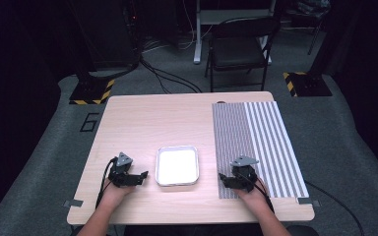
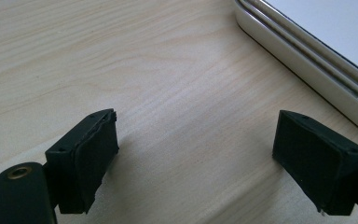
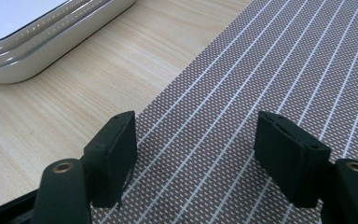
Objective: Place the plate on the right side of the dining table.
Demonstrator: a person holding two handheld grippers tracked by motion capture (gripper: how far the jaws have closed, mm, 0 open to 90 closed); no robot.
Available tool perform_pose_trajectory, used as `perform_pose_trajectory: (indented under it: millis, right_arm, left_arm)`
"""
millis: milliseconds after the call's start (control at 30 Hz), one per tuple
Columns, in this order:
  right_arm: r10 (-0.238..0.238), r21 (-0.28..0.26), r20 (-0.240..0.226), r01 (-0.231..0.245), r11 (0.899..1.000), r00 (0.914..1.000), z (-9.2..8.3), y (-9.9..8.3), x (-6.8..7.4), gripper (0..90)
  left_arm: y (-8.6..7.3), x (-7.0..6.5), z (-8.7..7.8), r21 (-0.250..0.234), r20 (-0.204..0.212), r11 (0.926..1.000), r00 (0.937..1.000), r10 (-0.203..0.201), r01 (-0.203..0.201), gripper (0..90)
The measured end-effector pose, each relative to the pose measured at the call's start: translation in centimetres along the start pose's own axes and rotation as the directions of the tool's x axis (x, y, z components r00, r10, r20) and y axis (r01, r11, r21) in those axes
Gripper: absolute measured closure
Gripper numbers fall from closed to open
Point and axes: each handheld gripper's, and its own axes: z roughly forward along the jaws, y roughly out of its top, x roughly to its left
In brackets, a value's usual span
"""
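Observation:
A white rectangular tray [image 1: 177, 165] lies on the wooden table [image 1: 142, 123] near its front middle, with nothing in it. My left gripper [image 1: 128, 175] rests on the table just left of the tray, open, with bare wood between its jaws [image 2: 196, 158]. The tray's rim [image 2: 307, 70] runs along the upper right of the left gripper view. My right gripper [image 1: 236, 179] sits at the near left corner of a striped mat [image 1: 256, 147], open and holding nothing [image 3: 196, 154]. The tray's edge [image 3: 51, 42] shows at the upper left of the right gripper view.
The striped mat covers the right part of the table, with finer stripes on its left half and broader white ones on its right. Behind the table stand a black folding chair [image 1: 238, 46], cables on the floor and two yellow-black marked stand bases [image 1: 92, 92].

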Motion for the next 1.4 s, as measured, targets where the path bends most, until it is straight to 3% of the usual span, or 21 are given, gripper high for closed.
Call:
perform_pose_trajectory:
  millis: [567, 1400]
  right_arm:
    - [0.000, 0.000, 0.001, 0.000, 1.000, 1.0000, 0.00, 0.00, 0.01, 29.4]
    - [0.000, 0.005, 0.000, 0.000, 1.000, 1.0000, 0.00, 0.03, -0.04, 27.6]
  left_arm:
    - [0.08, -0.03, 0.04, 0.010, -0.001, 0.9999, 0.9999, 0.013, -0.013, 11.4]
    - [-0.01, -0.07, 0.01, 0.002, 0.004, 1.0000, 1.0000, 0.001, -0.001, 12.0]
